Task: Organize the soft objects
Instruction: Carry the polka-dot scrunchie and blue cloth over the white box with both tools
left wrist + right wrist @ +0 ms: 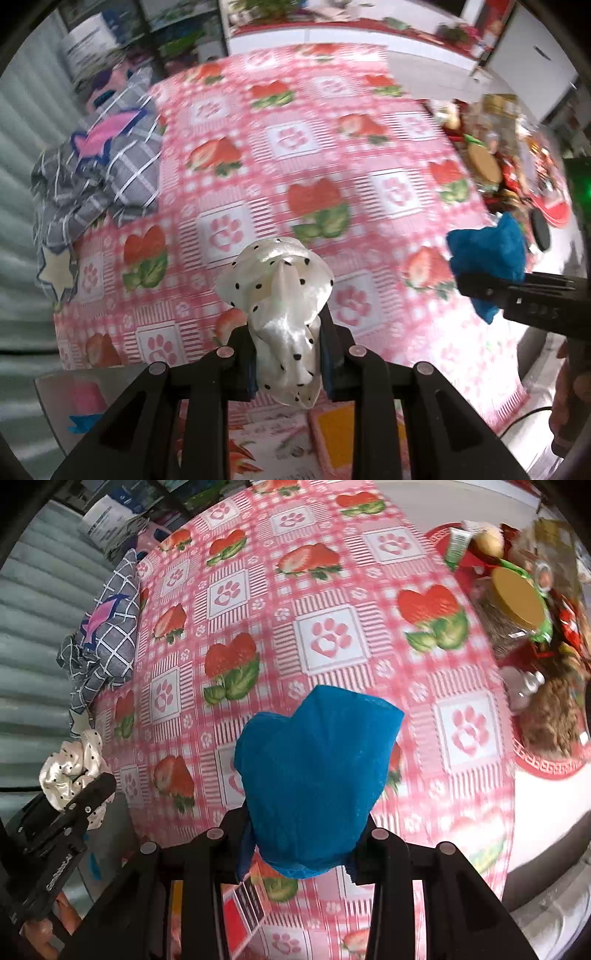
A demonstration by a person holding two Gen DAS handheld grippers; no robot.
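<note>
Left gripper point(286, 363) is clamping a white polka-dot scrunchie point(280, 291) between its pads, lifted above the tablecloth point(332, 155). Right gripper point(306, 845) is clenching a blue cloth point(314, 775) over the same pink strawberry-and-paw-print cover. Grey checked fabric with a pink star point(107, 158) is lying at the table's left edge, cluttered jars and packets point(524, 602) sitting at the right, shelves blurring behind.

both tongs point steeply down, the left tongs point(286, 354) clamped tight on a white polka-dot scrunchie point(280, 291) and the right tongs point(304, 843) squeezed onto a blue cloth point(314, 775), each held up clear of the bench
</note>
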